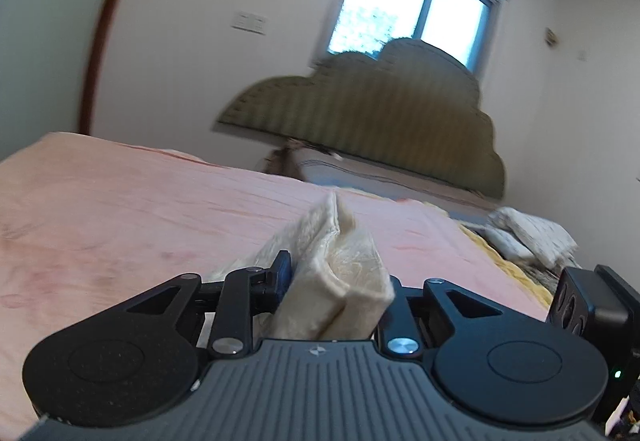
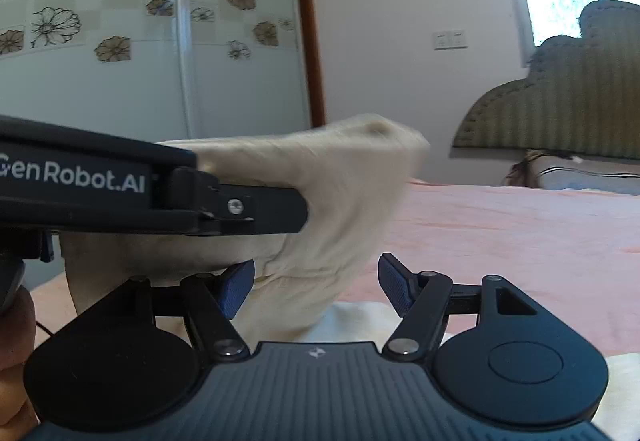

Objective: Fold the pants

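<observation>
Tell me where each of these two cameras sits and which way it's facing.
Left wrist: on the left hand-held gripper, looking along the pink bedsheet toward the olive scalloped headboard and window; its jaws clamp the cream fabric pants.
Right wrist: on the right hand-held gripper, jaws open, facing the flower-patterned wardrobe; the left hand-held gripper crosses in, a hand at the edge.
Shared: pants, sheet, headboard.
</observation>
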Motion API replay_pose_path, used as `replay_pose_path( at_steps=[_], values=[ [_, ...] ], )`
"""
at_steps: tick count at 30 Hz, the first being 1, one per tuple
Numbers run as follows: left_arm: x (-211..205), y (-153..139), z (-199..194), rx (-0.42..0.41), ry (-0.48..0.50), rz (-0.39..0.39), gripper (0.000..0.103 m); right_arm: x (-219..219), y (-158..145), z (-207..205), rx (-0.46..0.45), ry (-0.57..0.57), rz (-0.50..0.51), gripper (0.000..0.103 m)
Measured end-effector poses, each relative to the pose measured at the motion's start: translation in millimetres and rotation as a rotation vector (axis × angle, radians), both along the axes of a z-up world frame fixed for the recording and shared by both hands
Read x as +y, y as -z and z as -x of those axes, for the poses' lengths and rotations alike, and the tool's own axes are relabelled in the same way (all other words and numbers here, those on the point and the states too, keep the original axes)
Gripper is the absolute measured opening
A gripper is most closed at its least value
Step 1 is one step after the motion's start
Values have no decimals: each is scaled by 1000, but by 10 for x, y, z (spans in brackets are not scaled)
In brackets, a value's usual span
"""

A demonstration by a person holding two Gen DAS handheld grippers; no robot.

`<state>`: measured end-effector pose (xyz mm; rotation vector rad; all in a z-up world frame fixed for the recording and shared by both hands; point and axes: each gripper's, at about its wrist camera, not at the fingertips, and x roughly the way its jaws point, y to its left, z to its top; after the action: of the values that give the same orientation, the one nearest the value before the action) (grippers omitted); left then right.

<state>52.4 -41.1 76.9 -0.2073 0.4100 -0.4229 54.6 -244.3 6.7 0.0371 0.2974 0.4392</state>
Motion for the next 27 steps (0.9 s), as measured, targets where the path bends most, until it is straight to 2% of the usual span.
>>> replay_pose_path(
  at_steps=[5, 11, 14, 20, 27],
  values=[
    [-631, 223, -96, 4, 106, -47, 29, -497, 77, 74, 2, 51, 50, 68],
    [-1159, 467, -113, 21, 188, -92, 30, -975, 234, 71, 45, 91, 16, 68],
    [-1354, 584, -89, 27, 211, -104, 34, -1137, 294, 78, 44, 97, 51, 68],
    [-1638, 806, -123, 65, 220, -117, 34, -1357, 437, 62, 79, 102, 128, 69],
    [-1851, 853, -88, 51, 263, -90, 34, -1534, 520, 158, 92, 142, 87, 69]
  ],
)
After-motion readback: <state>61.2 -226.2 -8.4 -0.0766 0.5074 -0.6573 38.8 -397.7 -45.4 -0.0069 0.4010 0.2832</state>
